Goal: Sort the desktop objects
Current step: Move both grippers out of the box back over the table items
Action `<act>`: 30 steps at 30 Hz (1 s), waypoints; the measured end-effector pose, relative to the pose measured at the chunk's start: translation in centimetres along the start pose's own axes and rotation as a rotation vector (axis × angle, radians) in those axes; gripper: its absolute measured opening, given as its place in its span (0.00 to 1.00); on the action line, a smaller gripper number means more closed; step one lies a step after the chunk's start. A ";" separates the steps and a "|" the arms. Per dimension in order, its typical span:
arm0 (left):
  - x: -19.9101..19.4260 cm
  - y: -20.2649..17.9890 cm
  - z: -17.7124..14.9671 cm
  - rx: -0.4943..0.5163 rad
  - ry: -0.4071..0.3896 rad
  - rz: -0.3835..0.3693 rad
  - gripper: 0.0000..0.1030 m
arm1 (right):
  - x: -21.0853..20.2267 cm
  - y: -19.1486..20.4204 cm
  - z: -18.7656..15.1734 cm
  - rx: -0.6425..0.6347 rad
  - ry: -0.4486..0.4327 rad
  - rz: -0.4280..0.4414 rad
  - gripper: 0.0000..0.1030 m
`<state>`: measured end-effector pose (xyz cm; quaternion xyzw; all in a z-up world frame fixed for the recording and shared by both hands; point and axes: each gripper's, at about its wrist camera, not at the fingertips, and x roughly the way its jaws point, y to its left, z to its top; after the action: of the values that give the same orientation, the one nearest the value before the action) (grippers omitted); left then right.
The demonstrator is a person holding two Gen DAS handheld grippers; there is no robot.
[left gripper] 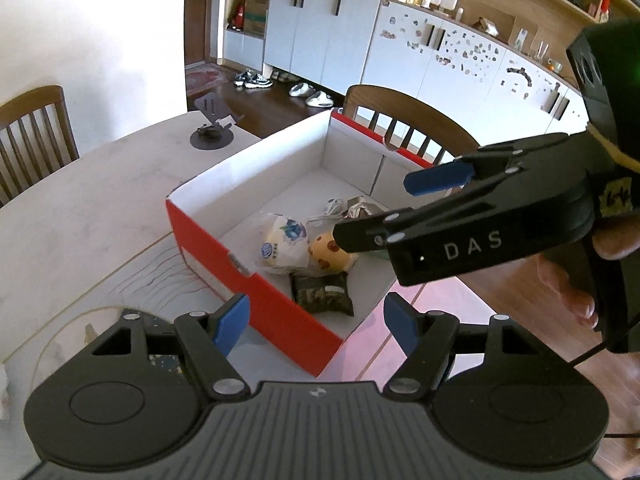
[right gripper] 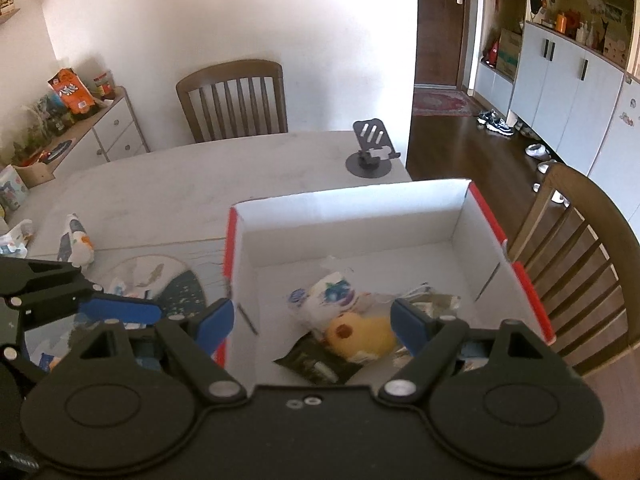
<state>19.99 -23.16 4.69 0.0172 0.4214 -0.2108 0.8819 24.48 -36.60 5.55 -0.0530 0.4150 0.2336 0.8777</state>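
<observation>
At the far left of the right wrist view, two wrapped packets (right gripper: 76,240) lie on the pale table (right gripper: 168,192), near a round printed mat (right gripper: 176,284). Just below them the left gripper (right gripper: 120,310) reaches in from the left edge, one blue pad showing; in its own view the left gripper (left gripper: 316,320) has its fingers spread wide with nothing between them, straddling the near corner of the box.

Centre frame in both views sits one red box (left gripper: 208,248) with white inner walls, open at the top. Inside, at its near end, are counted: one white tissue pack (left gripper: 284,246) with a blue print, one yellow spotted toy (left gripper: 330,254) touching it, one dark camouflage pouch (left gripper: 322,298) just in front, one white cable (left gripper: 328,210) and one crinkled silvery packet (left gripper: 362,208) behind. The far half of the box floor is bare.

Upper centre of both views, one dark phone stand (right gripper: 370,152) stands on the table's far corner, well apart from the box.

Right of centre, the right gripper (left gripper: 376,212) hangs over the box above the toy, partly hiding it; seen from its own camera the right gripper (right gripper: 312,320) is released, fingers wide, holding nothing.

Two wooden chairs show: one (right gripper: 232,100) behind the table, one (right gripper: 580,248) at the right beside the box. Shoes (left gripper: 252,79) line the floor by white cabinets (left gripper: 320,32).
</observation>
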 end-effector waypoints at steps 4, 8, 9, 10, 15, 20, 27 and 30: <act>-1.3 0.4 -1.2 0.002 -0.011 -0.005 0.71 | -0.4 1.6 -0.5 -0.001 -0.004 -0.006 0.83; -2.7 1.2 -2.5 -0.001 -0.019 0.000 0.71 | -0.9 3.7 -1.2 -0.008 -0.009 -0.013 0.84; -3.0 1.5 -2.9 -0.004 -0.018 0.000 0.71 | -0.9 4.2 -1.3 -0.007 -0.009 -0.014 0.85; -3.3 1.7 -3.2 -0.006 -0.019 0.001 0.71 | -0.9 4.7 -1.4 -0.005 -0.010 -0.014 0.86; -4.8 3.5 -4.8 -0.024 -0.021 0.015 0.71 | -0.7 7.0 -2.1 0.004 -0.010 -0.011 0.87; -6.2 5.2 -6.2 -0.043 -0.027 0.027 0.71 | -0.4 9.4 -2.5 0.010 -0.019 -0.006 0.89; -8.1 7.6 -8.3 -0.065 -0.037 0.061 0.77 | 0.4 12.4 -2.8 0.009 -0.017 0.009 0.90; -8.8 8.7 -9.0 -0.082 -0.043 0.071 0.81 | 0.7 13.5 -2.9 -0.003 -0.018 0.010 0.90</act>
<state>11.81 -10.24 4.18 -0.0089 0.4096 -0.1623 0.8977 16.65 -25.21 4.51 -0.0501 0.4068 0.2391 0.8803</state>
